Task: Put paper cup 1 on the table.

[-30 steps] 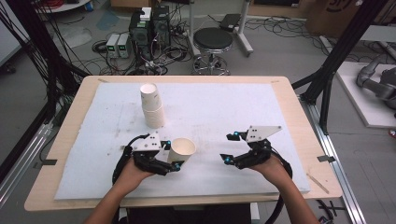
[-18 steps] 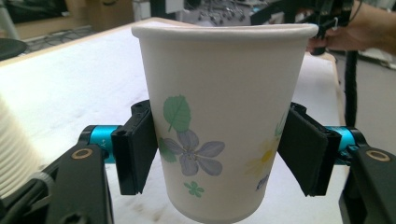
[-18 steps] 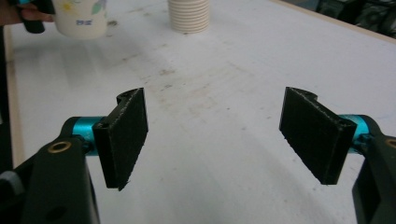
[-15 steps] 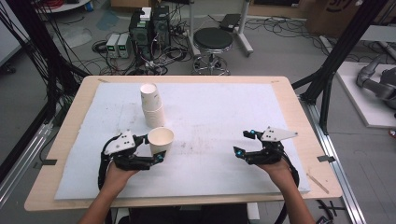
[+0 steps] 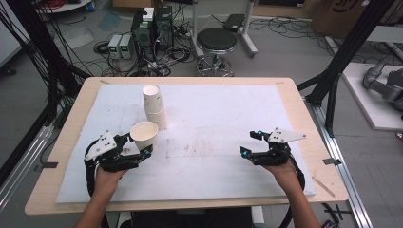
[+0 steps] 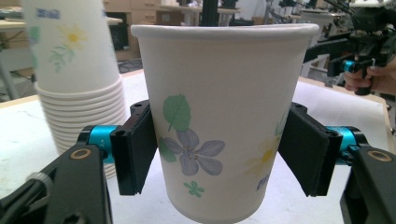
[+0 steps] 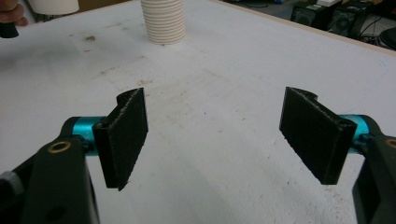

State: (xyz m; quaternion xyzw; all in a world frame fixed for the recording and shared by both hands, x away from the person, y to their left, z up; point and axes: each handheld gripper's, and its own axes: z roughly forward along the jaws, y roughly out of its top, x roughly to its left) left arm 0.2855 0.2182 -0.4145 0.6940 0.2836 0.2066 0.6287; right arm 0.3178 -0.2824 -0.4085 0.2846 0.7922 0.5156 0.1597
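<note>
Left tool [image 5: 138,146], jaws just eased apart and now loose about the paper cup [image 5: 144,134] standing lower left on the desk [image 5: 214,123] beside the cup stack [image 5: 154,107], should back away level without tipping it; right tool [image 5: 250,143] wide, empty.

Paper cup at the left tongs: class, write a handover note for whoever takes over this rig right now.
Left tongs: the jaws have just been opening, with the paper cup upright between the pads. Whether they press on it cannot be told.
Right tongs: open, holding nothing, low over the white mat.
Things: the stack of cups stands just behind the single cup, at the mat's left.
Done: one cup is apart from the stack.
Left: probably let go of this cup and back the tongs away, then fetch the next from the stack.
</note>
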